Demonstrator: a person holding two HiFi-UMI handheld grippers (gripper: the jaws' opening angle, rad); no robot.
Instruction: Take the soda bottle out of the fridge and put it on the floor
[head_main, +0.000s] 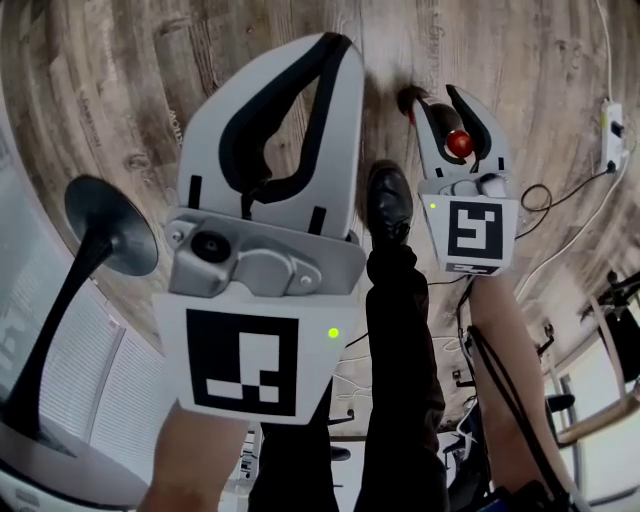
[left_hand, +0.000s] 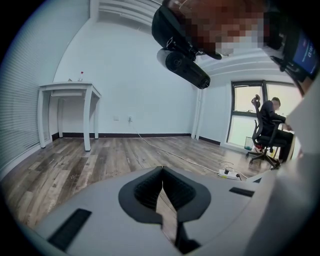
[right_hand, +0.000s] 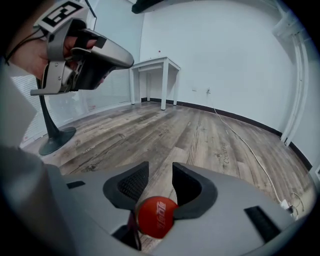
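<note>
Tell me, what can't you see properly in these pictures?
- Soda bottle: right gripper view shows only its red cap; the right gripper hides the body.
- Its base, head view: under that gripper, so touching the floor is unclear.
- Things on the white table, left gripper view: too small.
- Fridge: in no view.

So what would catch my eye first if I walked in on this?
Probably the big pale left gripper, which fills the middle of the head view with its jaws shut. To its right, the right gripper has a bright red bottle cap between its parted jaws. A black shoe stands between the two on the wood-plank floor.
</note>
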